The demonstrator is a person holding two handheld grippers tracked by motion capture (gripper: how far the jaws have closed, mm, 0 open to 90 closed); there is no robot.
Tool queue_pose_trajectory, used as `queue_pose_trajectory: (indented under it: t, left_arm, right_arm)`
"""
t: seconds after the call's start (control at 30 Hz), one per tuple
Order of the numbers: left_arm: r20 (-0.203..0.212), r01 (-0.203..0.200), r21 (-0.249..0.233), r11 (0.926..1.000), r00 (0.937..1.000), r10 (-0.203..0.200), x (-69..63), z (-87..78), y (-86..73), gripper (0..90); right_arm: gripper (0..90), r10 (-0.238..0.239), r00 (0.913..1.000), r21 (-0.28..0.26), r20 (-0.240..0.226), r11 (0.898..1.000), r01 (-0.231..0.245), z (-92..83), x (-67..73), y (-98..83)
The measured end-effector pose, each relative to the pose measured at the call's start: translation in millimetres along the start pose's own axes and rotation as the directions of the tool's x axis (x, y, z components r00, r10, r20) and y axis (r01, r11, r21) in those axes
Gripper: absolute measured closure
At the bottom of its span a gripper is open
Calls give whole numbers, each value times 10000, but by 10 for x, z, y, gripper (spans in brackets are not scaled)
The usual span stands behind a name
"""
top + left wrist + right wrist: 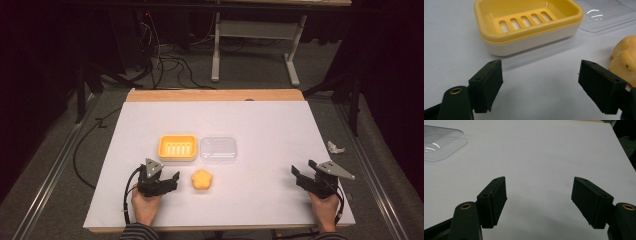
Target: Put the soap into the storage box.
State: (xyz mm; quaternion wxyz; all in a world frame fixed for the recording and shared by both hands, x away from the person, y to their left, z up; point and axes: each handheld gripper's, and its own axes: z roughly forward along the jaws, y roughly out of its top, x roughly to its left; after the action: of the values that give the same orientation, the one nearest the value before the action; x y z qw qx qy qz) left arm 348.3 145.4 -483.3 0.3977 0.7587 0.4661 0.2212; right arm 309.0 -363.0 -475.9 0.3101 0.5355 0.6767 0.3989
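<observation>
Yellow soap dish (177,147) empty (clear lid (218,149) beside), both tools wide open, holding nothing.

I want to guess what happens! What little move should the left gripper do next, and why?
Probably slide the left gripper sideways toward the flower-shaped soap. Its jaws stand open and hold nothing, the soap lies just beside them, and the yellow soap dish sits empty.

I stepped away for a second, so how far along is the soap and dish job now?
Done: the clear lid lies beside the yellow soap dish, so the dish is open and empty. In hand: nothing; the left tool is open next to the yellow soap, the right tool open, far off. Left: probably gripping the soap, putting it in the dish, maybe closing the lid.
</observation>
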Motion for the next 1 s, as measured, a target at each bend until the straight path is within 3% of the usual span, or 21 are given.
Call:
queue_pose_trajectory:
  t: [0.3,0.5,1.0]
  left_arm:
    - [464,64,-410,9991,9989,-45,-77,-81,45,193]
    - [512,-192,-405,9990,9985,213,-115,-140,101,189]
    - [1116,-525,-337,9981,9922,559,-273,-226,191,166]
  right_arm:
    - [287,-82,10000,57,-19,10000,82,4,5,2]
    - [287,-121,9999,-1,-48,9999,121,0,3,0]
    - [289,32,10000,-50,-29,10000,-32,-10,1,-3]
